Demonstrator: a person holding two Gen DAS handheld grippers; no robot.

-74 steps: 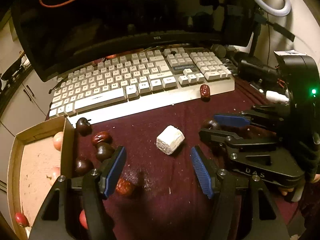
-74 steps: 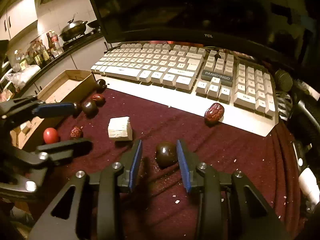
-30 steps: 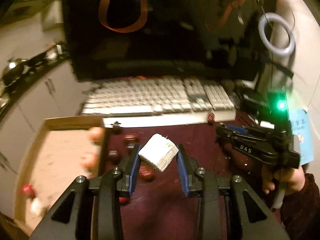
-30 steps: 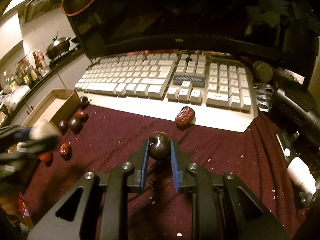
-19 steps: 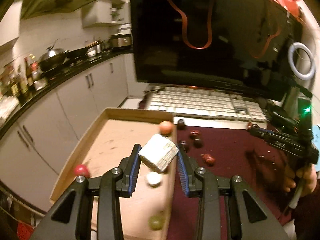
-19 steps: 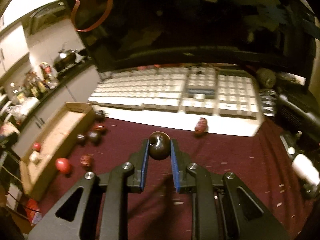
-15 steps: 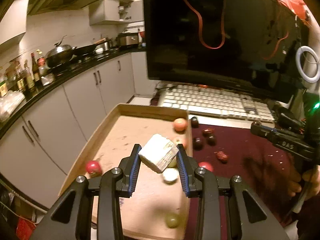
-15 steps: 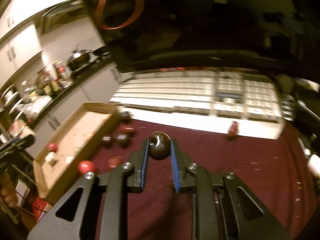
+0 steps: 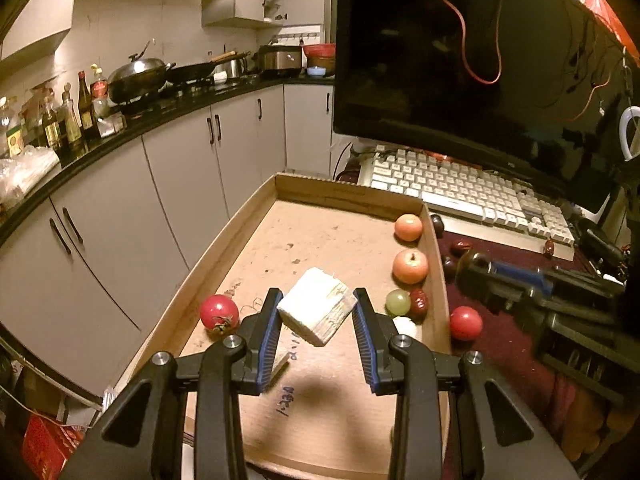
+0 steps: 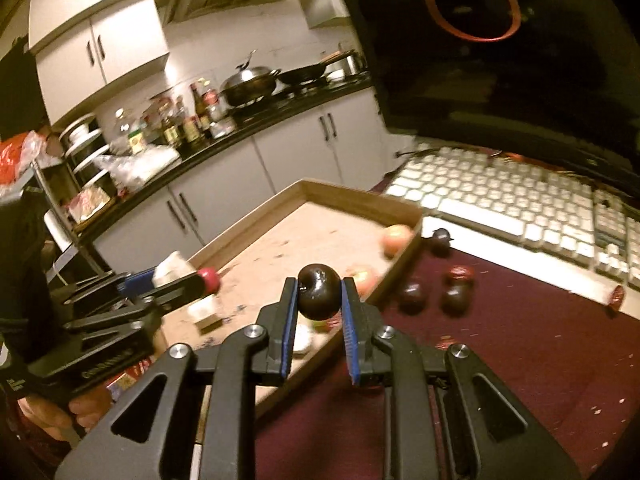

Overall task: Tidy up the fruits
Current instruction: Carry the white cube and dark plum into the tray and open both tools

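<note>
Left wrist view: the left gripper point(image 9: 316, 322) has its blue ribbed fingers point(image 9: 267, 332) clenched on a pale, rough-sided block point(image 9: 316, 310), held tilted above the near half of a shallow cardboard tray point(image 9: 256, 216). The tray floor is flat brown board, scuffed and marked with ink. A red tomato point(image 9: 219, 312) with a green stalk lies in it near the left wall. Along the right wall, from near to far, sit a small white ball point(image 9: 406, 326), a green grape point(image 9: 398, 302) touching a wrinkled red date point(image 9: 418, 303), then a smooth peach-toned apple point(image 9: 410, 266) and a second apple point(image 9: 408, 227). Just outside that wall, on the maroon cloth point(image 9: 508, 344) over the counter, lies a round red fruit point(image 9: 465, 323), and farther off several dark glossy fruits point(image 9: 448, 266) cluster near the tray's far corner. Beyond them stands a cream keyboard point(image 9: 472, 196) under a black monitor point(image 9: 460, 60).

Right wrist view: the right gripper point(image 10: 319, 302) grips a dark plum point(image 10: 319, 291), round and shiny, lifted over the tray's right wall point(image 10: 360, 308). The left gripper point(image 10: 160, 284) shows at the left, over the tray with the block point(image 10: 173, 266). This view is blurred farther out, where dark fruits point(image 10: 456, 292) lie on the cloth before the keyboard point(image 10: 508, 196).
</note>
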